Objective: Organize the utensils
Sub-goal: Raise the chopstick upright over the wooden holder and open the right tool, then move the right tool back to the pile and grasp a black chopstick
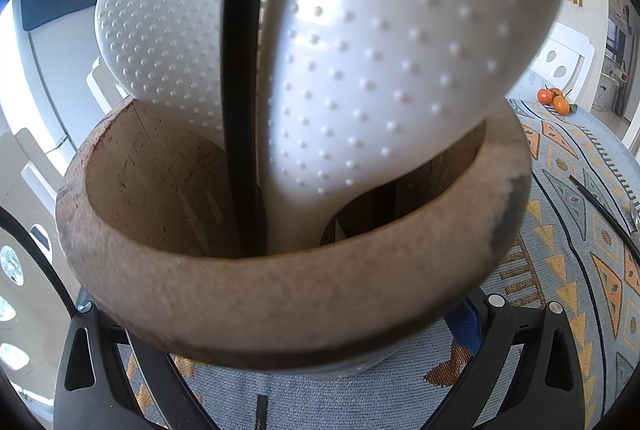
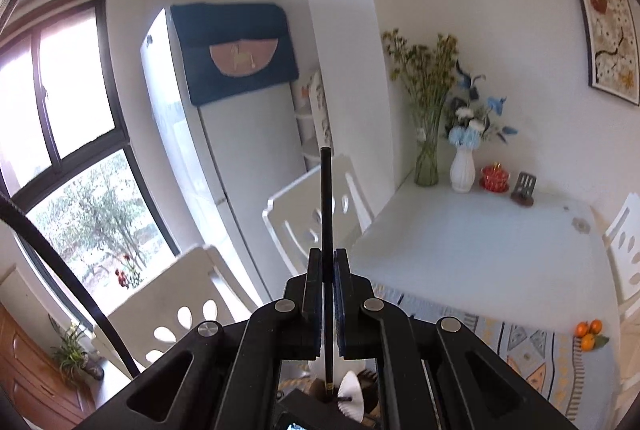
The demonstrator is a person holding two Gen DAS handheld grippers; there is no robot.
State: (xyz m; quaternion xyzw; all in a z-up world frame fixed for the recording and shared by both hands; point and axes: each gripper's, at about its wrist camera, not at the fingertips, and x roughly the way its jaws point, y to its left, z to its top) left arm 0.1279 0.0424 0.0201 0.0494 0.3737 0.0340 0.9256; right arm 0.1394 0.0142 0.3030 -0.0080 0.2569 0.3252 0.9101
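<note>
Right gripper is clamping a black chopstick upright; left gripper is gripping the wooden holder, white paddles crowding its mouth.

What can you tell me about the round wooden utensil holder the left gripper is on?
The round wooden utensil holder is a thick-walled brown cup with a worn, scratched inside and a dark stain on its rim. It stands on the patterned tablecloth, gripped between the left gripper's black fingers. Two dimpled white rice paddles and a thin black chopstick stand in it.
</note>
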